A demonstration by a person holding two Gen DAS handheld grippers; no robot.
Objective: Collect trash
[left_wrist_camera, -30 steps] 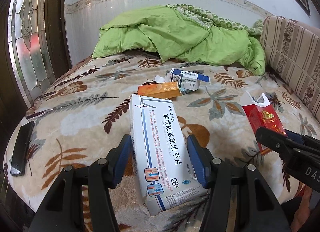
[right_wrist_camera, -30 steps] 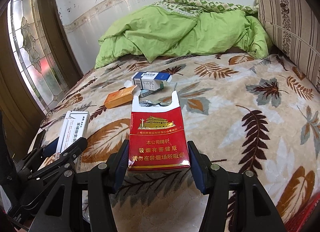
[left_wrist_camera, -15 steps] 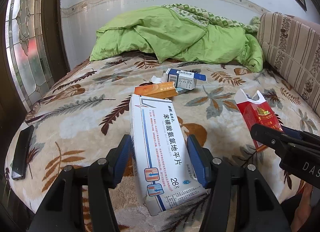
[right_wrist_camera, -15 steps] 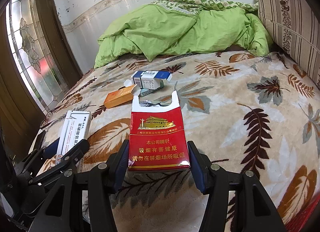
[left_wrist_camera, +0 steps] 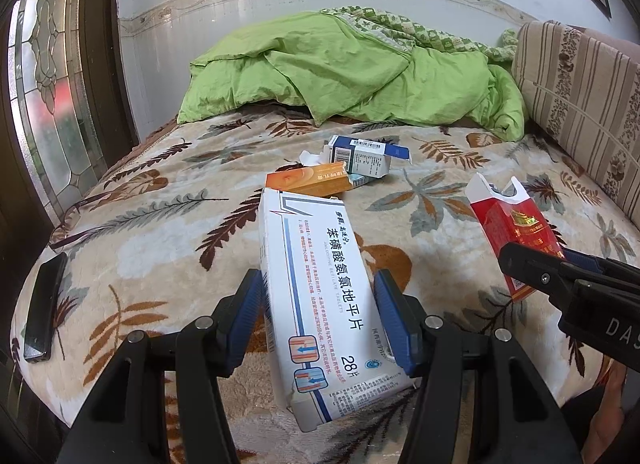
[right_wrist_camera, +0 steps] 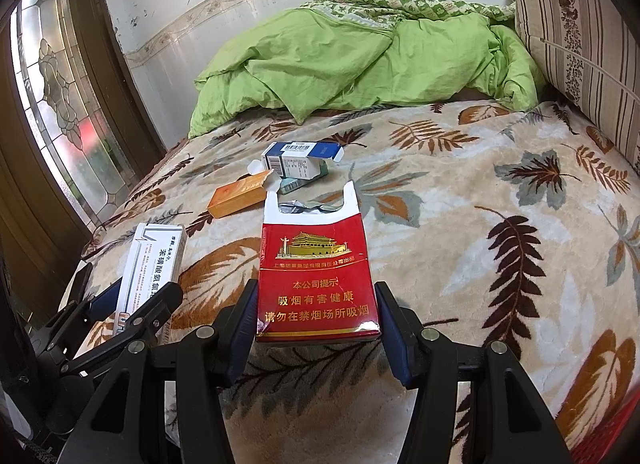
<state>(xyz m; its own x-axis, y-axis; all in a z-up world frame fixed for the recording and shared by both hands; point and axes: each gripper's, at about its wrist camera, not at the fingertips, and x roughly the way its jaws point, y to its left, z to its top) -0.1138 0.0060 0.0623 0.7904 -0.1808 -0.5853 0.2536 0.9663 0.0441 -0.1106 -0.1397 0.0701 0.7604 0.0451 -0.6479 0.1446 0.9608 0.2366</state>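
On the leaf-patterned bed blanket point(left_wrist_camera: 160, 224), my left gripper point(left_wrist_camera: 319, 292) is shut on a long white medicine box point(left_wrist_camera: 316, 248) with blue lines, held by its long sides. My right gripper point(right_wrist_camera: 316, 296) is shut on an opened red cigarette pack point(right_wrist_camera: 314, 260). The right wrist view shows the left gripper point(right_wrist_camera: 132, 304) and its white box point(right_wrist_camera: 154, 264) low at the left. Farther up the bed lie an orange box point(left_wrist_camera: 308, 180), a blue-and-white box point(left_wrist_camera: 360, 156) and a bit of white tissue point(left_wrist_camera: 308, 158), close together.
A crumpled green quilt point(left_wrist_camera: 340, 68) fills the far end of the bed. A striped cushioned headboard point(left_wrist_camera: 580, 84) runs along the right. A black phone point(left_wrist_camera: 42, 304) lies at the bed's left edge, beside a leaded-glass door point(left_wrist_camera: 48, 84).
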